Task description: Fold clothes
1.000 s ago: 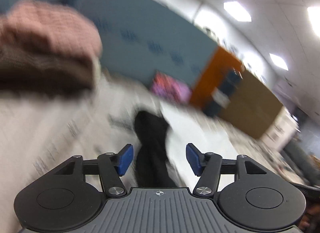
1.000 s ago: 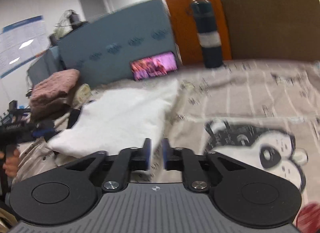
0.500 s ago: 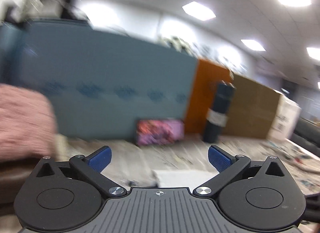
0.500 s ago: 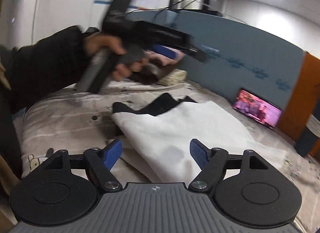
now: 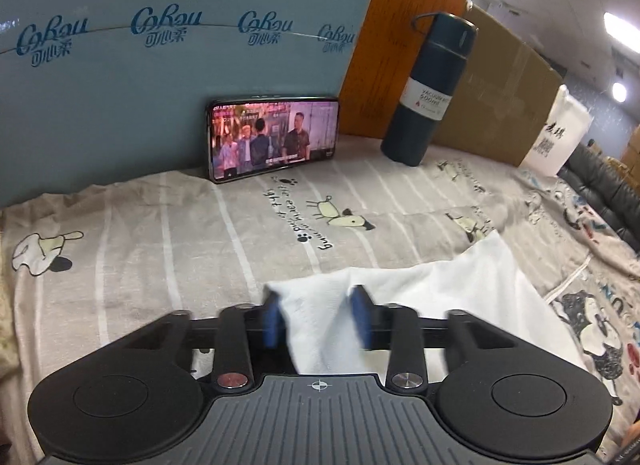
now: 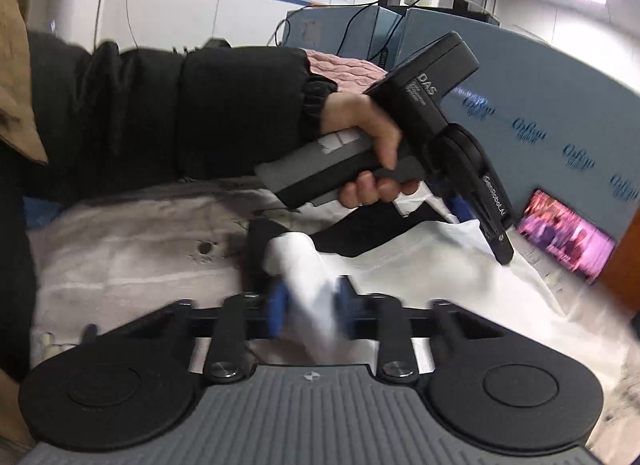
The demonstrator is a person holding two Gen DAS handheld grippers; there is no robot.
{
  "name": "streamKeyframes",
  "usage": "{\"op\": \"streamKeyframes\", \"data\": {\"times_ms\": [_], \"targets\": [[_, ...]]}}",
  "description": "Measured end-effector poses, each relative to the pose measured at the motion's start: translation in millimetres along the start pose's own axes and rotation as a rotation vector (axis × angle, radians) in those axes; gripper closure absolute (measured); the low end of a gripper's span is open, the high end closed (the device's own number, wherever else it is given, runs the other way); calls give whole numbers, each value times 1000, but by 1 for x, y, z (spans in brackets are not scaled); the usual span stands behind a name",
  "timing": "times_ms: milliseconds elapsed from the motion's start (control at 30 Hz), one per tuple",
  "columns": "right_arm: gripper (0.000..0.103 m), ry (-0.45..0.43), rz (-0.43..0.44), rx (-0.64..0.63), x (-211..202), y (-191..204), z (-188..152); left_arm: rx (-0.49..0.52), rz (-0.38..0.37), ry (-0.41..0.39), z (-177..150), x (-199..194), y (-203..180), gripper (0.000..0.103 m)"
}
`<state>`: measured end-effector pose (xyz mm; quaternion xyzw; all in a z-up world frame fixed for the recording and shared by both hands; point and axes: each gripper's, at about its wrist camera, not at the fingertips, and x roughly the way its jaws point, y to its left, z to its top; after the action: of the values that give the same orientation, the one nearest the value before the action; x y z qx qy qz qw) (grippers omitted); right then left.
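Observation:
A white garment (image 5: 460, 297) with black trim lies on the cartoon-print sheet (image 5: 160, 233). My left gripper (image 5: 318, 319) is closing on a bunched fold of the white cloth, blue pads on both sides of it. My right gripper (image 6: 310, 311) grips another white fold (image 6: 304, 265) near the black trim (image 6: 372, 233). In the right wrist view the left gripper tool (image 6: 460, 153), held by a hand in a black sleeve, reaches down onto the garment.
A phone (image 5: 272, 137) playing video leans on a blue box (image 5: 160, 45) at the back. A dark flask (image 5: 432, 89) stands beside it before cardboard boxes (image 5: 500, 77). Folded pink knitwear (image 6: 344, 69) sits behind the sleeve.
Both grippers were open half a second ago and have come down onto the white garment. Their jaws have closed onto folds of it.

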<state>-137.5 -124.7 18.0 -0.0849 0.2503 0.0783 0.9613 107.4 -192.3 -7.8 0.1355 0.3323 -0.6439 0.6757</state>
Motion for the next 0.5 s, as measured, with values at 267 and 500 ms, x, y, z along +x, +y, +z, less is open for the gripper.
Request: {"op": "streamKeyframes", "data": {"times_ms": [267,500], "targets": [[96,-285,-149,251,-73,-34,-9,3,-21,-161,33,-28,-33,95],[96,-592,-424,423,-163,-54,-36,-5,-83,-342,81,-20,-111,97]]}}
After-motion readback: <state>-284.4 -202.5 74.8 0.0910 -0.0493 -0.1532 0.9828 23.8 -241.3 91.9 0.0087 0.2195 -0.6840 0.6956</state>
